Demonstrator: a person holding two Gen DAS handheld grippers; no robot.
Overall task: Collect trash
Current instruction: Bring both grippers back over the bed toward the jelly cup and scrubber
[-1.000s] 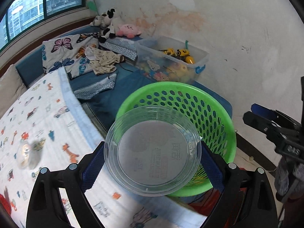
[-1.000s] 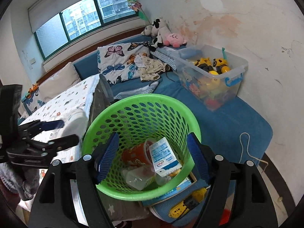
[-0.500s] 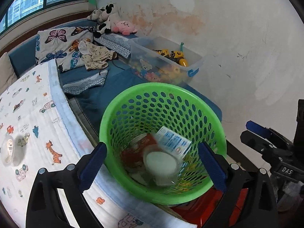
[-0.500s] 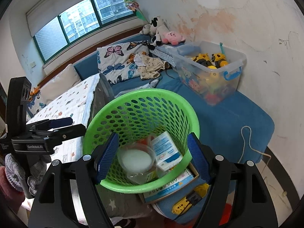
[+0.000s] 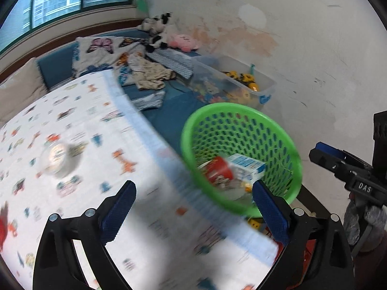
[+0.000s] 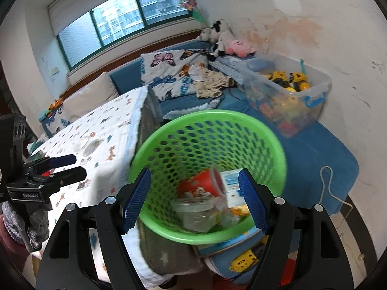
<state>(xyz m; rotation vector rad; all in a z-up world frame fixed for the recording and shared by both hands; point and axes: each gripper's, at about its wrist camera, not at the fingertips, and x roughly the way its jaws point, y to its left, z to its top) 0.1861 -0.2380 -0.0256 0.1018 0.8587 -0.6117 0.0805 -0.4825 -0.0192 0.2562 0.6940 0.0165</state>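
Observation:
A green mesh basket (image 6: 210,120) (image 5: 241,113) stands beside the table. In it lie a red cup (image 6: 205,182), a white-and-blue carton (image 5: 246,166) and a clear plastic tub (image 6: 193,211). My right gripper (image 6: 193,198) hovers open over the basket's near rim, with nothing between its pads; in the left wrist view the right gripper (image 5: 324,154) stands apart, right of the basket. My left gripper (image 5: 191,193) is open and empty above the table's patterned cloth (image 5: 96,125), left of the basket. A small round white item (image 5: 56,155), blurred, lies on the cloth.
A clear bin of toys (image 6: 290,96) sits on the blue mat (image 6: 319,149) by the wall. Plush toys (image 6: 239,47), a butterfly pillow (image 6: 167,72) and clothes lie further back. A yellow power strip (image 6: 244,261) and a cord (image 6: 331,188) lie below the basket.
The clear tub left my left gripper and dropped into the basket. The left gripper then swung left over the table. The right gripper shifted slightly and stayed open.

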